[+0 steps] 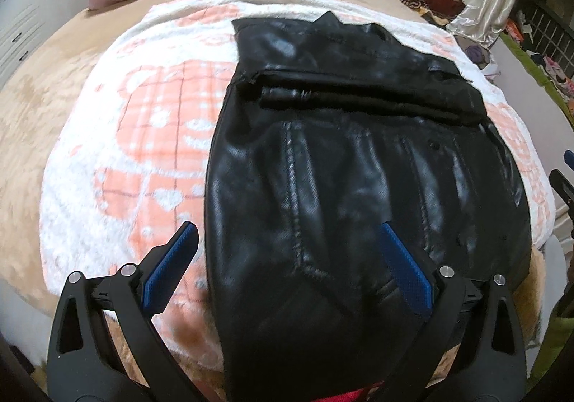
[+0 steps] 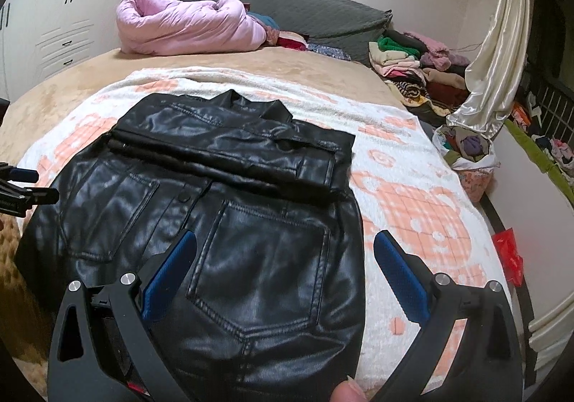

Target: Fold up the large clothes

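Two claws hang over a black leather jacket [image 1: 358, 165], both spread wide and holding nothing.

The jacket lies flat on a white & pink blanket [image 1: 143, 122], w/ the blanket on a tan bed [image 1: 43, 79]. Its sleeves are folded across the top part, making a thick band from side to side. The collar points toward the far end of the bed.

Left claw [image 1: 287, 258] is at the near end of the jacket. Its left blue pad [image 1: 172, 265] is over the blanket, just beside the jacket's left edge. Its right blue pad [image 1: 405, 269] is over the leather. So the jacket's left edge sits btwn the two pads. Can't tell if the pads touch the cloth.

Right claw [image 2: 287, 272] is at the near end too, on the other side. Its left pad [image 2: 168, 276] is over the jacket, near a stitched pocket [image 2: 265, 272]. Its right pad [image 2: 401, 276] is over the blanket, just past the jacket's right edge. A thumb tip [image 2: 349, 391] shows at the bottom.

Farther back sit a pink quilt [image 2: 186, 25], a gray pillow [image 2: 305, 14] & a pile of clothes [image 2: 412, 61]. A shiny cream curtain [image 2: 498, 54] hangs on the right.
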### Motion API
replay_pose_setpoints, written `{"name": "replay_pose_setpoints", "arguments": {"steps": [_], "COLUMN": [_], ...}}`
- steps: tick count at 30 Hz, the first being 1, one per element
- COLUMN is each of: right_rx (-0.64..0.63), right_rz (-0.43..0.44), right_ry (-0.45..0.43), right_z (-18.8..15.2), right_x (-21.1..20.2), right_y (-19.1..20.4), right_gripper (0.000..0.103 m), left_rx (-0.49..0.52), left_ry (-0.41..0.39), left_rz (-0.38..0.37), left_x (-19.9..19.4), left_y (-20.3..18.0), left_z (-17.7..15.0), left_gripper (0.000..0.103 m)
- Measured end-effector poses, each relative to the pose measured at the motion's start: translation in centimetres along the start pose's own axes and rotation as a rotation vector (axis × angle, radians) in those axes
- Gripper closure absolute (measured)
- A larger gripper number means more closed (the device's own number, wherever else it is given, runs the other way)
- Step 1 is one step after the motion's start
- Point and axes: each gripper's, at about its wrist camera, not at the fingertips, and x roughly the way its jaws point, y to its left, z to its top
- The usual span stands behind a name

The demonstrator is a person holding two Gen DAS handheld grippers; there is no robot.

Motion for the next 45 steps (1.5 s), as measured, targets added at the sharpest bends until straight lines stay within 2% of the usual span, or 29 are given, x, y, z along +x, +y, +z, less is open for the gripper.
{"name": "replay_pose_setpoints", "arguments": {"steps": [15, 26, 35, 37, 38, 39, 40, 41, 42, 43, 44, 45], "right_rx": [-0.026, -0.004, 0.086, 0.143, 0.165, 0.188, 0.206, 0.206, 0.184, 0.165, 0.166, 0.155], "right_rz": [-0.05, -0.066, 0.001, 0.066, 0.102, 0.162, 0.197, 0.197, 0.205, 0.229, 0.247, 0.253], "right_ry": [0.071, 0.169, 0.32, 0.335, 0.343, 0.347, 0.341, 0.328, 0.313, 0.274, 0.26, 0.239], "right_z": [-3.1, -6.4, -11.0, -11.9, -12.3, -12.7, -12.9, -13.0, -12.8, -12.2, -11.8, -11.1], "right_x": [0.8, 3.0, 5.3, 5.6, 5.8, 5.8, 5.8, 5.5, 5.2, 4.4, 4.1, 3.5], "right_y": [-0.3, -1.8, -4.0, -4.7, -4.9, -5.1, -5.2, -5.2, -4.9, -4.7, -4.6, -4.4], "right_gripper": [0.005, 0.005, 0.005, 0.005, 0.008, 0.026, 0.028, 0.039, 0.065, 0.076, 0.082, 0.084], "left_rx": [-0.013, -0.036, -0.058, -0.059, -0.056, -0.052, -0.047, -0.042, -0.038, -0.035, -0.035, -0.032], "left_ry": [0.112, 0.131, 0.123, 0.122, 0.12, 0.117, 0.111, 0.106, 0.1, 0.09, 0.083, 0.077], "left_rz": [0.032, 0.033, -0.002, -0.012, -0.014, -0.016, -0.014, -0.009, -0.005, 0.005, 0.01, 0.015], "left_x": [1.9, 2.4, 2.5, 2.5, 2.3, 2.2, 1.9, 1.6, 1.4, 1.1, 0.8, 0.6], "left_y": [1.7, 2.6, 3.4, 3.5, 3.5, 3.4, 3.3, 3.3, 3.3, 3.3, 3.3, 3.3], "left_z": [-3.8, -4.6, -5.0, -5.3, -5.4, -5.5, -5.6, -5.7, -5.7, -5.7, -5.7, -5.6], "left_gripper": [0.009, 0.009, 0.01, 0.018, 0.021, 0.03, 0.04, 0.045, 0.057, 0.069, 0.073, 0.082]}}
